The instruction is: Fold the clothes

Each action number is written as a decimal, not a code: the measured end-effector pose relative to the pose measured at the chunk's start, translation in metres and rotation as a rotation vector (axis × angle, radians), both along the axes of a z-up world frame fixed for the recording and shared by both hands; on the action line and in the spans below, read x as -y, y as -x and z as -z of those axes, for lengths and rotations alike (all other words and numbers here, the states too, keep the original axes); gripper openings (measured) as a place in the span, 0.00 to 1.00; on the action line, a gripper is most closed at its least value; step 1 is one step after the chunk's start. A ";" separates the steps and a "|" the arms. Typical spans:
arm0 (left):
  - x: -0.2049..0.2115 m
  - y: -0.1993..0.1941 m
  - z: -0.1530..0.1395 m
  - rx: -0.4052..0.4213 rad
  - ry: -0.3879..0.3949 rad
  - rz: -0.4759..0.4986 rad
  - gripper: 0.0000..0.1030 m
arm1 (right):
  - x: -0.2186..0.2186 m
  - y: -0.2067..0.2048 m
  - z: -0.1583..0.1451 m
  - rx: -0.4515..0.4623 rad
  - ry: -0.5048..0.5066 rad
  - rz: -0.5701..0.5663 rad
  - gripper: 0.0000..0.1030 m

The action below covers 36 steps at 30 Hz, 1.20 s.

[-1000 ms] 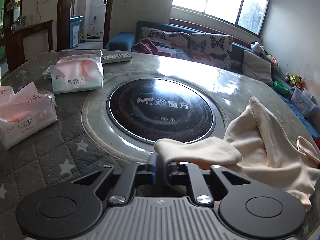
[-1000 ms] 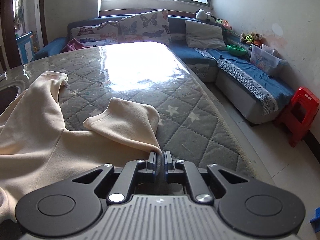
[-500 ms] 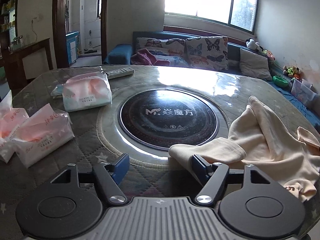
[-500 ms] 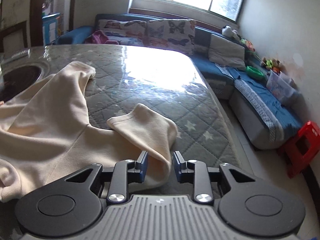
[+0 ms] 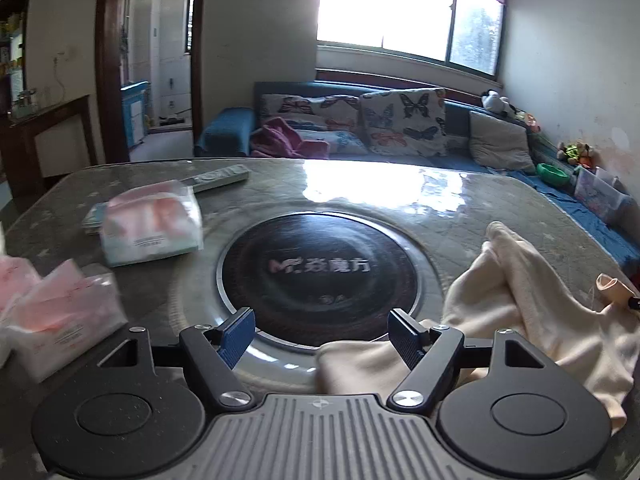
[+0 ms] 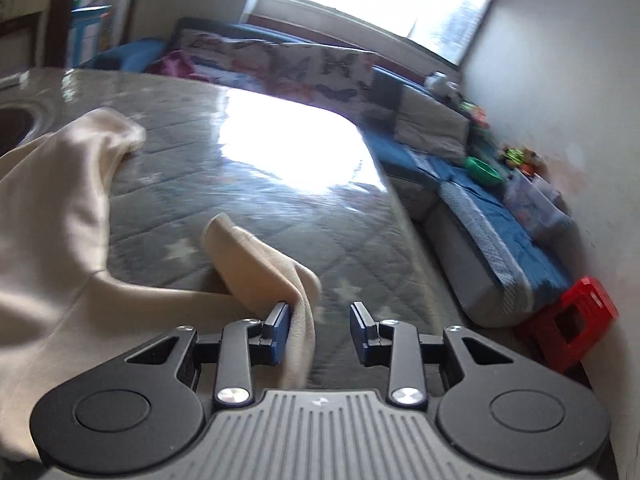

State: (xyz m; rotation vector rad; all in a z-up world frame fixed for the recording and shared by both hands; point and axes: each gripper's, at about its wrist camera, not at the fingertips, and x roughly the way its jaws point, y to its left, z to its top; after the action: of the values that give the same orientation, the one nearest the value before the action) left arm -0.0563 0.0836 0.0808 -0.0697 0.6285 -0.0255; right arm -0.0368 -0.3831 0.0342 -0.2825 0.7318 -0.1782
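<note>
Cream garment [image 5: 532, 320] spread on the quilted, glass-topped table [image 5: 380, 184], one cuff lying across the rim of the inset black hotplate [image 5: 320, 268]. Left gripper [image 5: 324, 334]: jaws have just been opening and stand wide, the cuff lying beside the right finger, unheld. Right gripper [image 6: 320, 330]: jaws have just been opening and stand parted, a fold of the other sleeve [image 6: 264, 264] draped against the left pad, not pinched. Risk, as judged: the loose sleeve may snag on that pad as the tool withdraws, dragging the fold askew; the slick glass lets the cloth slide toward the near table edge.
</note>
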 end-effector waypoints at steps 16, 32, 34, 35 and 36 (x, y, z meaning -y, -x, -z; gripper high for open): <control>0.091 -0.102 0.019 -0.048 0.008 0.255 0.50 | 0.049 0.004 -0.021 0.019 -0.138 0.125 0.31; 0.154 -0.149 0.057 -0.064 -0.114 0.505 0.06 | -0.058 -0.081 -0.046 -0.042 -0.304 -0.279 0.28; 0.149 -0.148 0.053 -0.034 -0.121 0.472 0.06 | -0.070 -0.091 -0.045 -0.047 -0.289 -0.305 0.27; 0.144 -0.148 0.050 -0.024 -0.123 0.436 0.05 | -0.074 -0.095 -0.044 -0.049 -0.287 -0.314 0.27; 0.139 -0.148 0.048 -0.013 -0.127 0.400 0.05 | -0.078 -0.098 -0.043 -0.052 -0.287 -0.321 0.26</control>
State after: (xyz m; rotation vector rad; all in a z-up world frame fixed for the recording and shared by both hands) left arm 0.0913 -0.0553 0.0328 0.1794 0.6479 -0.3716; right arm 0.0616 -0.3054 0.0772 -0.1277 0.7432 0.2383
